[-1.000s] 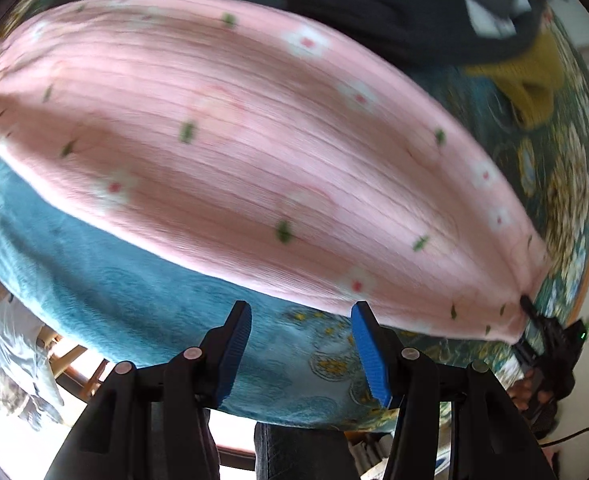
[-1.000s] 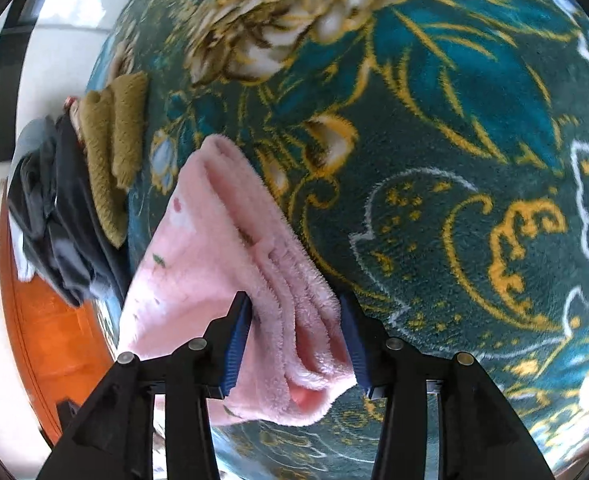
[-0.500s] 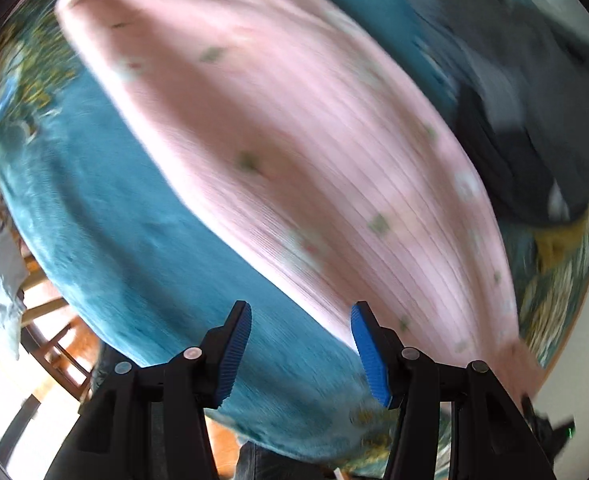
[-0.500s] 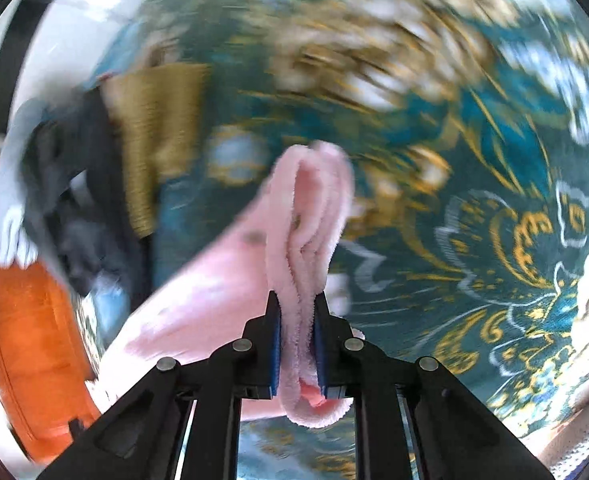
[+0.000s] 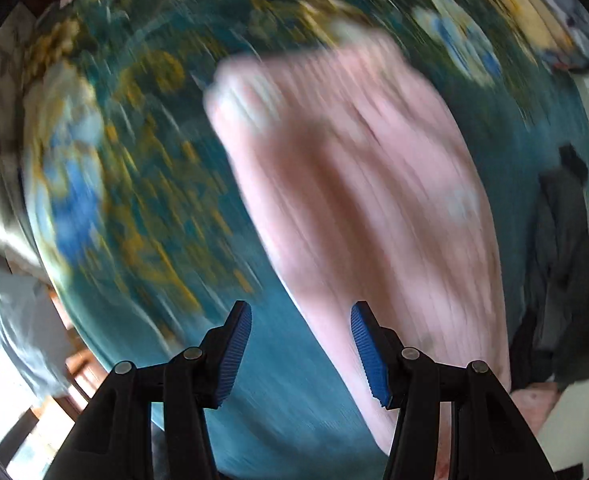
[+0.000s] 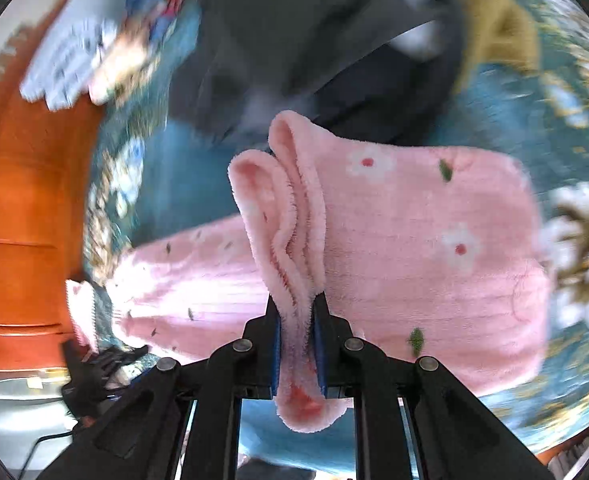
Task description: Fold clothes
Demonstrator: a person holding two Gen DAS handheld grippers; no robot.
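A fluffy pink garment [image 6: 434, 248] with white flowers and green leaves lies on the teal floral cloth [image 6: 574, 380]. My right gripper [image 6: 297, 344] is shut on a bunched fold of its end, lifted and doubled over the rest of the garment. In the left wrist view the pink garment [image 5: 366, 200] is blurred and stretches away ahead and to the right. My left gripper [image 5: 300, 354] is open and empty, just above its near edge, with the right blue pad [image 5: 368, 356] over the pink fabric.
A heap of dark grey clothes [image 6: 314, 40] and a mustard knit [image 6: 490, 32] lie beyond the pink garment. The dark heap also shows at the right in the left wrist view [image 5: 562, 280]. An orange wooden surface [image 6: 22, 220] is at the left.
My right gripper closed on the pink garment's end and swung it up and over the rest. My left gripper swung along the garment, staying open.
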